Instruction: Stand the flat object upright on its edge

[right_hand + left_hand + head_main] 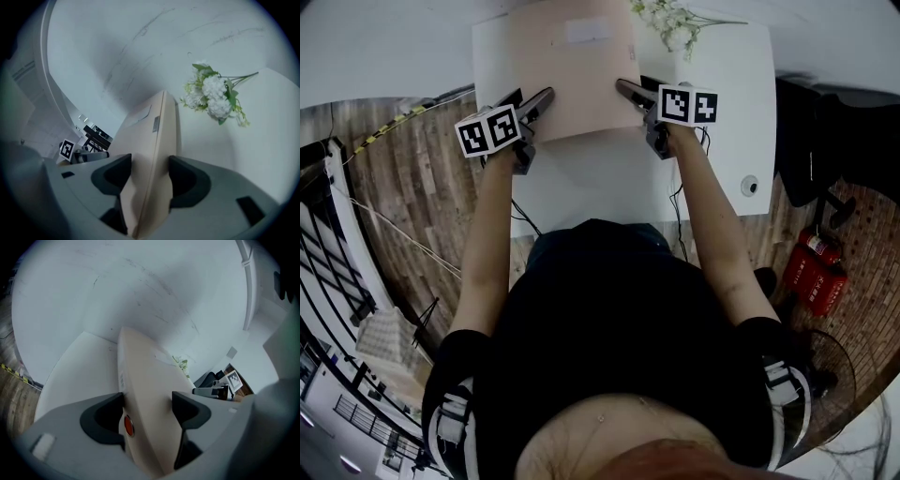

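Smooth, flat beige cardboard mailer (572, 75) over matte white bench (609, 178). Left gripper (539, 101) fingers clamped on its 8 o'clock corner, right gripper (628, 92) fingers clamped at 4 o'clock.

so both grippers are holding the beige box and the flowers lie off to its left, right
No: the flowers lie to the right of the beige box, as the right gripper view shows. The left gripper and right gripper do both hold it.

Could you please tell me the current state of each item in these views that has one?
flat box: broad face up, not yet upright, gripped at both sides.
left gripper: shut on the flat box's left edge.
right gripper: shut on the flat box's right edge.
flowers: lying on the table, untouched.
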Demonstrator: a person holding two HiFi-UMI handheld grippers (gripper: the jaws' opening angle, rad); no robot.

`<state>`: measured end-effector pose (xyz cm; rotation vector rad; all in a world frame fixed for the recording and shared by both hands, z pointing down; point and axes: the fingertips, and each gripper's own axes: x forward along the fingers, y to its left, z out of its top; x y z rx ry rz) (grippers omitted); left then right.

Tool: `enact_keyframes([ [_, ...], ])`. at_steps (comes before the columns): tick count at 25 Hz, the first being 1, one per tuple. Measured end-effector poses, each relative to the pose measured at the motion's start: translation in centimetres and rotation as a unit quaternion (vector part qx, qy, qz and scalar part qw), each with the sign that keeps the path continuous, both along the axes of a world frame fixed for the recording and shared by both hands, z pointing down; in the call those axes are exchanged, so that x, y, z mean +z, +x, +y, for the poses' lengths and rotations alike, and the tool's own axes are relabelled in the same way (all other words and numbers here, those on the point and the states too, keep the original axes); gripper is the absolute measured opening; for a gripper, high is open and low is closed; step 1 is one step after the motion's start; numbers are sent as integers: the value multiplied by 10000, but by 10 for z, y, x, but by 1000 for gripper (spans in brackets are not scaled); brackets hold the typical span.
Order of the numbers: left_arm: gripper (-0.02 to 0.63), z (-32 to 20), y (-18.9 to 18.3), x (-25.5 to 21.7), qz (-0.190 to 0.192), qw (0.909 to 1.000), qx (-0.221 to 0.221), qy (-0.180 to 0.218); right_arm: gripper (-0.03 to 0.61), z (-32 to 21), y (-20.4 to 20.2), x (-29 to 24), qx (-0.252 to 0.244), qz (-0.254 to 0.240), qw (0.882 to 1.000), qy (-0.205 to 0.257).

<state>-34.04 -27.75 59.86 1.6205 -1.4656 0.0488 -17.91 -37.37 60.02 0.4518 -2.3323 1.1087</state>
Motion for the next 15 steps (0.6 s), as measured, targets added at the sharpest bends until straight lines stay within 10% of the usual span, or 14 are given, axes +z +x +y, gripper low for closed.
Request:
enact_keyframes([
  [15,337,-5,24,-75,-946,9907,458,860,255,10,30,-77,311,-370,9940,980],
])
